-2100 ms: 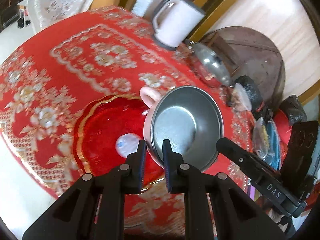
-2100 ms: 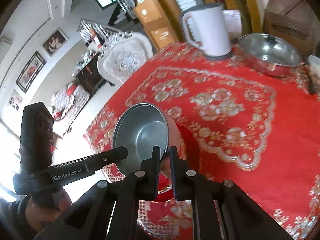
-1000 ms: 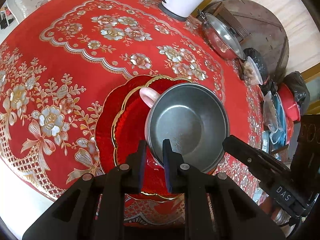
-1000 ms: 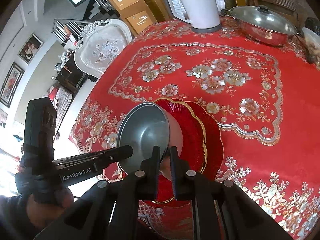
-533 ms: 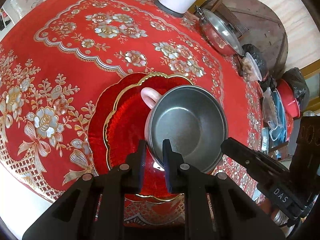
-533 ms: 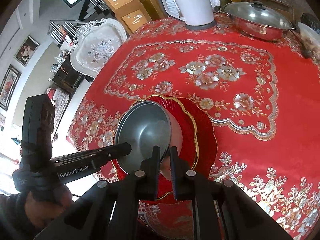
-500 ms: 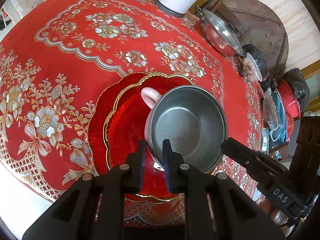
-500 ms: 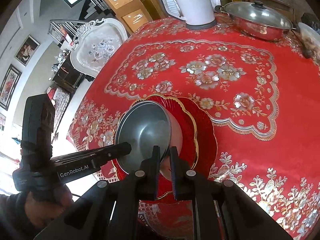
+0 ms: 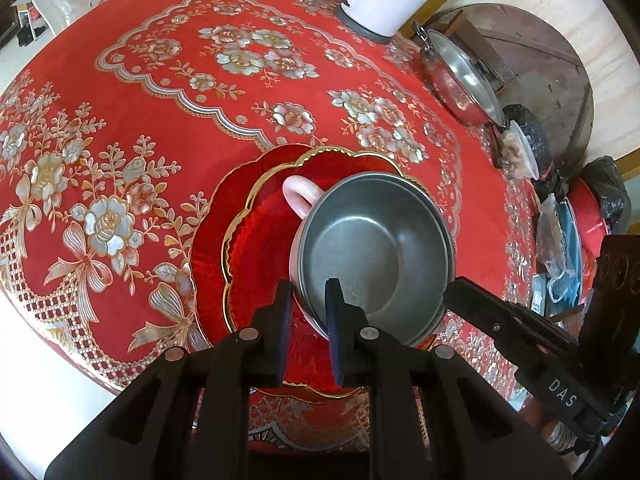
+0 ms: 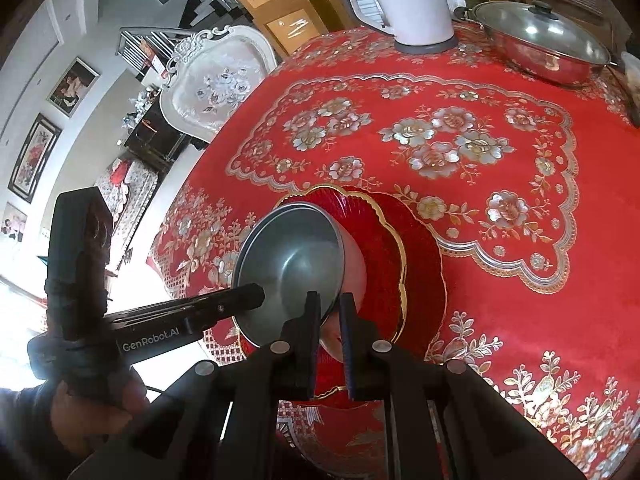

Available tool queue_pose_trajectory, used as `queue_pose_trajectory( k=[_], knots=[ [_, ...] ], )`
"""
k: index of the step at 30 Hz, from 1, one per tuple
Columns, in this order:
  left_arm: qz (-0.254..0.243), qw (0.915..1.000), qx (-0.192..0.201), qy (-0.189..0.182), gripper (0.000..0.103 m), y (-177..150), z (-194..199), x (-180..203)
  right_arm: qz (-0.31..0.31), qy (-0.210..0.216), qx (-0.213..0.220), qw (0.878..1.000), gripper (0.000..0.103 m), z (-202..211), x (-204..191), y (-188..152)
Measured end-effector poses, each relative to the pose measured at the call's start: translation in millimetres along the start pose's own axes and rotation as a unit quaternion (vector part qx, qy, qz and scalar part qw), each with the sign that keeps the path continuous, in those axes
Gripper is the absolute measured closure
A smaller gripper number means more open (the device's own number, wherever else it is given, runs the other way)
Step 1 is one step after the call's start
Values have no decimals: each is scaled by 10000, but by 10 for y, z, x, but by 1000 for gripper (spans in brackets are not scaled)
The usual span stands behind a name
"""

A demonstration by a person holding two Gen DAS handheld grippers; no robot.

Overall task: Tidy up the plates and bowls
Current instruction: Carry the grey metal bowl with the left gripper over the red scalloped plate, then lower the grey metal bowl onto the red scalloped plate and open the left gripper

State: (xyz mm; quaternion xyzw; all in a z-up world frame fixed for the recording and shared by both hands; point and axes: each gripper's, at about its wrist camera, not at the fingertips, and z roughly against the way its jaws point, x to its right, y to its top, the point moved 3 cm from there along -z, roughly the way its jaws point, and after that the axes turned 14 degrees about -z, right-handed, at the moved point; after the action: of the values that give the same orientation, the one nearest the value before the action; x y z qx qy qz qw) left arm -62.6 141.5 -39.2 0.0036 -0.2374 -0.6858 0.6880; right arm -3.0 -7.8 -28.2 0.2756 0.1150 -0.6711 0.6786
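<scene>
Left wrist view: the left hand-held gripper (image 9: 306,304) pinches the near rim of a grey metal bowl (image 9: 372,256), one finger inside and one outside, above two stacked red plates (image 9: 256,240) with gold scalloped rims near the front edge of the bench (image 9: 120,100). A pink handle (image 9: 298,196) juts from the bowl's far-left side, and its outer wall shows pink.

Right wrist view: the right hand-held gripper (image 10: 330,312) is clamped on the opposite rim of the same bowl (image 10: 288,264), so both tools share the load. Whether the base already rests on the upper plate cannot be told from either view.

Judging by this, the step in hand is setting the bowl onto the plate stack. Next comes lowering it level and centred, then easing both grips apart and drawing back without dragging the rim. A white kettle (image 10: 404,4) and a lidded steel pot (image 10: 540,44) stand well apart at the bench's far edge.
</scene>
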Motion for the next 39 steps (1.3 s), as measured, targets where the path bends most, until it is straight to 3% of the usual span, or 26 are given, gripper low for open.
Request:
queue_pose_trajectory(
  k=[25,34,39],
  knots=[
    [3,10000,-45,-9,89,-13,-46,5,-49,-32,-37,10000,93,-37,49,-18],
    [52,10000,9,25,89,-2,-29,-27,-142,16,102,9998,88,20,55,-22],
    [174,9998,7,47,77,4,-16,-96,-147,-18,408,9991,75,127,49,22]
  ],
)
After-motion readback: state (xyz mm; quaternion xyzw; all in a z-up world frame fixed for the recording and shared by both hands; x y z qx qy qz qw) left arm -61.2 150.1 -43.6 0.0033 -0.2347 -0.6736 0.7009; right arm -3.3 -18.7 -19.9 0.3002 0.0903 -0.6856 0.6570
